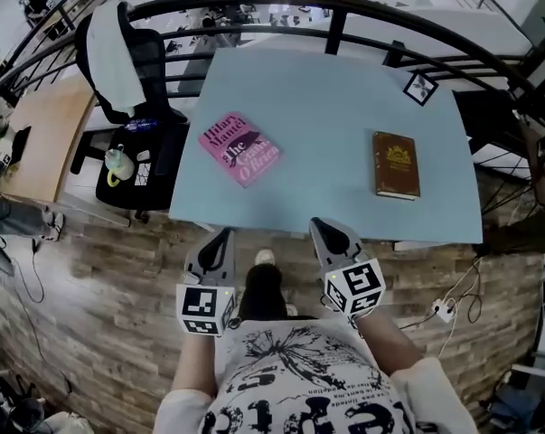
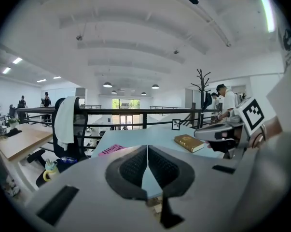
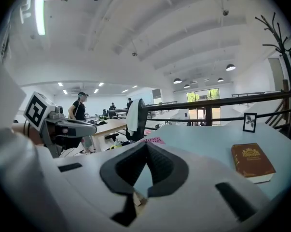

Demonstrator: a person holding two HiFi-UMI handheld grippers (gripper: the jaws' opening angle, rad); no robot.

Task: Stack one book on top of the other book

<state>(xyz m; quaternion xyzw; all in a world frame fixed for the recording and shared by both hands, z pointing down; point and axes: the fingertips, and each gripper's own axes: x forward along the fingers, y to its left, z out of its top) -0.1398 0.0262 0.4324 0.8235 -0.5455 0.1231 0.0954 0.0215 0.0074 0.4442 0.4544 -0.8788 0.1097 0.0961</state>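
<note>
Clenched tight on nothing: the left tool (image 1: 225, 234), ribbed pads pressed flat together in the left gripper view. Likewise clenched on nothing: the right tool (image 1: 318, 223), pad against pad in the right gripper view. Hover side by side but apart, over the wooden floor (image 1: 100, 278), just short of the near edge of the tabletop (image 1: 326, 98), tips aimed toward it. Touch neither book.

Beyond the left tool, toward the tabletop's left edge and roughly midway between near and far edges: the pink book (image 1: 240, 148). Lies flat, cover up, turned askew to the edges.

Beyond the right tool, toward the right edge and closer to the near right corner than to the far one: the brown book (image 1: 396, 164). Lies flat, cover up with a gold ornament showing, roughly square to the edges.

Well apart from each other, with bare pale-blue tabletop between; not stacked.

At the far right corner: a small black-framed card (image 1: 420, 87), standing upright in both gripper views.

Past the left edge: a black office chair (image 1: 150, 57) with a white cloth (image 1: 114, 61) draped over its back, and by its seat a small pale vessel (image 1: 118, 163) with a yellow handle.

Past the far edge: a black railing (image 1: 344, 12), curving around the tabletop.
</note>
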